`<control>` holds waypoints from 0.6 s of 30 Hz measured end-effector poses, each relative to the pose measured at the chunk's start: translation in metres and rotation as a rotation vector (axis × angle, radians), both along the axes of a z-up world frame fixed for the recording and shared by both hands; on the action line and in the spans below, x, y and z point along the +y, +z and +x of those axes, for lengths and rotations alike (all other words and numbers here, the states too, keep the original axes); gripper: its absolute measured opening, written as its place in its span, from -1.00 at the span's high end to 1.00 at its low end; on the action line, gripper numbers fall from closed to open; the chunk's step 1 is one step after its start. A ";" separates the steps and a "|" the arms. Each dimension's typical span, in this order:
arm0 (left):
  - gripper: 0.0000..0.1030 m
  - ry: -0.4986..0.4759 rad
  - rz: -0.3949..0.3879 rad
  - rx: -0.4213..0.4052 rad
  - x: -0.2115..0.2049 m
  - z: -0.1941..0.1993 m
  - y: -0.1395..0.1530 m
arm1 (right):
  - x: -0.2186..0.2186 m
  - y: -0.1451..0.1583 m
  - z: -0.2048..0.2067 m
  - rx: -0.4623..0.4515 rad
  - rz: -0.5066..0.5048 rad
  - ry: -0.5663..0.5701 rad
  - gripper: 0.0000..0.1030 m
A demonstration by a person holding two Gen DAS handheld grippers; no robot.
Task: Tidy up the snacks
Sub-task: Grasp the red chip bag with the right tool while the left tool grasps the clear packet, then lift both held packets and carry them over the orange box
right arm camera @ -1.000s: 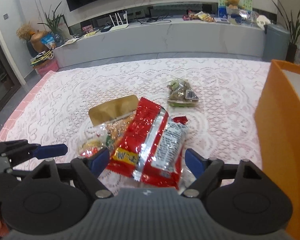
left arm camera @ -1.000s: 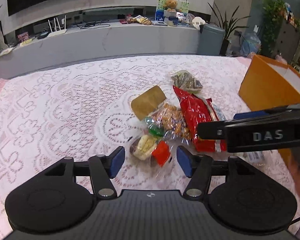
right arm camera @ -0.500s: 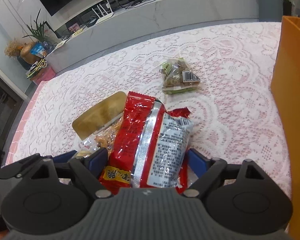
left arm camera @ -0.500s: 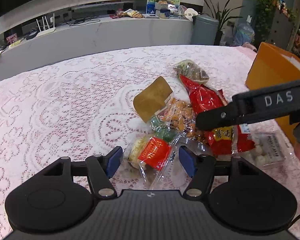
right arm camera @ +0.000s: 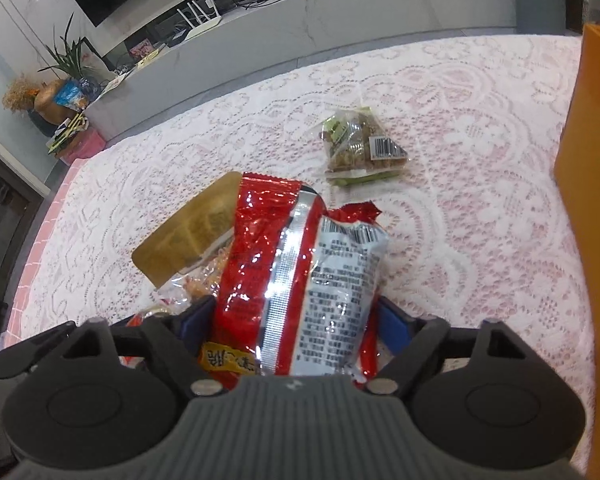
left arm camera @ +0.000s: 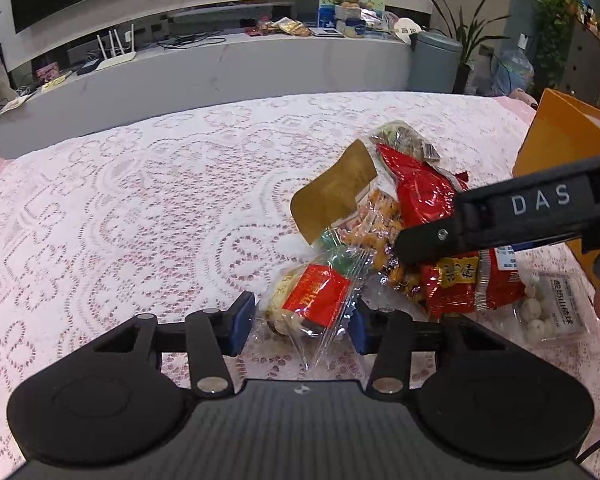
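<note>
A pile of snacks lies on the lace tablecloth (left arm camera: 140,208). My left gripper (left arm camera: 302,322) straddles a clear packet with a red label (left arm camera: 314,300), its blue pads (left arm camera: 242,322) close beside it, jaws partly closed. My right gripper (right arm camera: 296,320) straddles the large red foil bag (right arm camera: 296,264), which also shows in the left wrist view (left arm camera: 424,200), with its pads against the bag's sides. A gold-topped bag of orange snacks (left arm camera: 336,192) lies between the two. A clear bag of nuts (right arm camera: 360,148) lies farther off.
An orange box (right arm camera: 592,184) stands at the right edge of the table and also shows in the left wrist view (left arm camera: 560,140). A clear packet of white balls (left arm camera: 548,308) lies near it. A grey counter (left arm camera: 220,64) runs behind the table.
Both grippers have moved forward onto the pile. The left jaws have narrowed around the red-label packet. The right jaws have narrowed around the red bag.
</note>
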State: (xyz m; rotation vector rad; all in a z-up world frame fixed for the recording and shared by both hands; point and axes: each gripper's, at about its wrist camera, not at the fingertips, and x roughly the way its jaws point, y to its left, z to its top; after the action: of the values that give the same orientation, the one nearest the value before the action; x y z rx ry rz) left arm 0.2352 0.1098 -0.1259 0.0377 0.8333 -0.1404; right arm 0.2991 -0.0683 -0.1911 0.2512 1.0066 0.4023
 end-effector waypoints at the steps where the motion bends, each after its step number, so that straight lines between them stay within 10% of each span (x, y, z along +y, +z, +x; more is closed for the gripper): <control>1: -0.05 0.003 0.005 -0.003 0.000 -0.002 0.002 | -0.001 0.001 -0.002 -0.007 -0.007 -0.002 -0.44; 18: -0.04 0.068 -0.005 0.021 -0.014 -0.040 0.036 | -0.012 0.043 -0.049 -0.087 -0.109 0.066 -0.39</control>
State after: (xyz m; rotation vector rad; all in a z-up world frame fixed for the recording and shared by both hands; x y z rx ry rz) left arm 0.1955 0.0958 -0.0901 0.0035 0.8545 -0.0786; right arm 0.2506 -0.0804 -0.1484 0.1021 0.9495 0.4138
